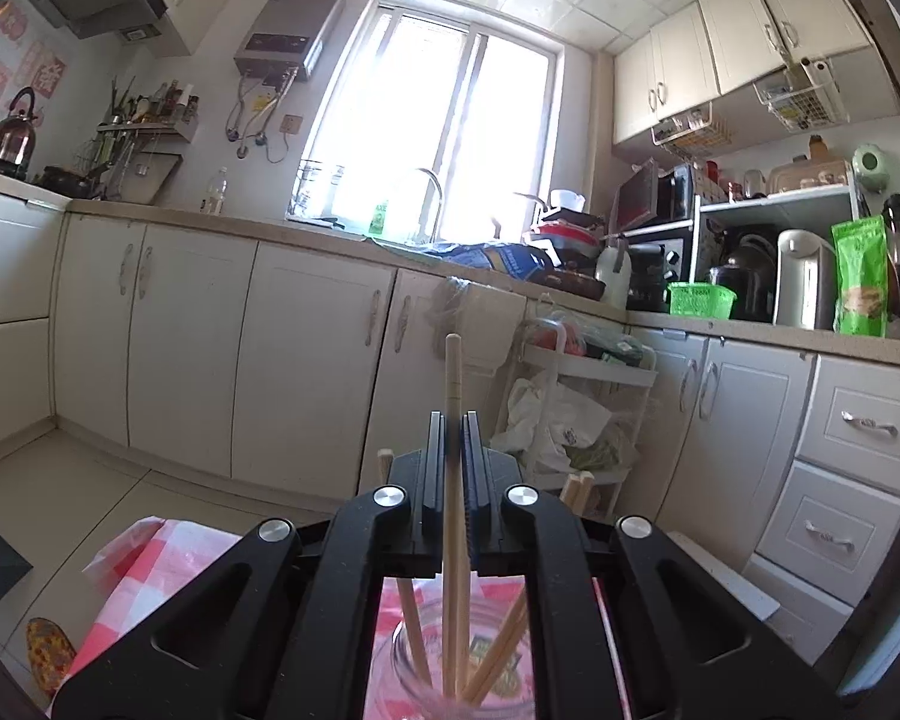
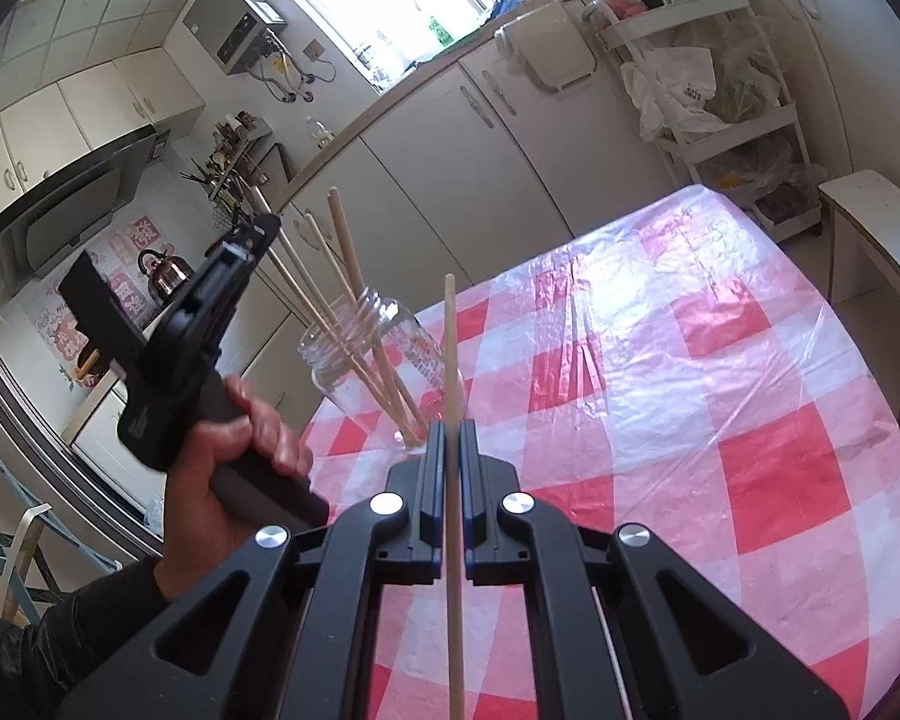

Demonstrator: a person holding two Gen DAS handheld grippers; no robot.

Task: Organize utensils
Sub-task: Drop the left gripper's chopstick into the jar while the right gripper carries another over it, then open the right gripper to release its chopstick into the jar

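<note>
A clear glass jar [image 2: 384, 360] stands on the red-and-white checked tablecloth [image 2: 690, 372] with wooden chopsticks leaning in it. In the right wrist view a hand holds my left gripper [image 2: 267, 228] above and left of the jar. It is shut on one chopstick [image 1: 453, 372] that stands upright, its lower end down inside the jar [image 1: 498, 660]. My right gripper [image 2: 450, 429] is just in front of the jar, shut on another chopstick [image 2: 450, 330] that sticks out past the fingertips.
A white shelf cart [image 2: 720, 60] full of bags stands past the table's far edge. A white stool [image 2: 870, 210] is at the right. Cream cabinets [image 1: 306, 360] run behind. Most of the tablecloth to the right of the jar is bare.
</note>
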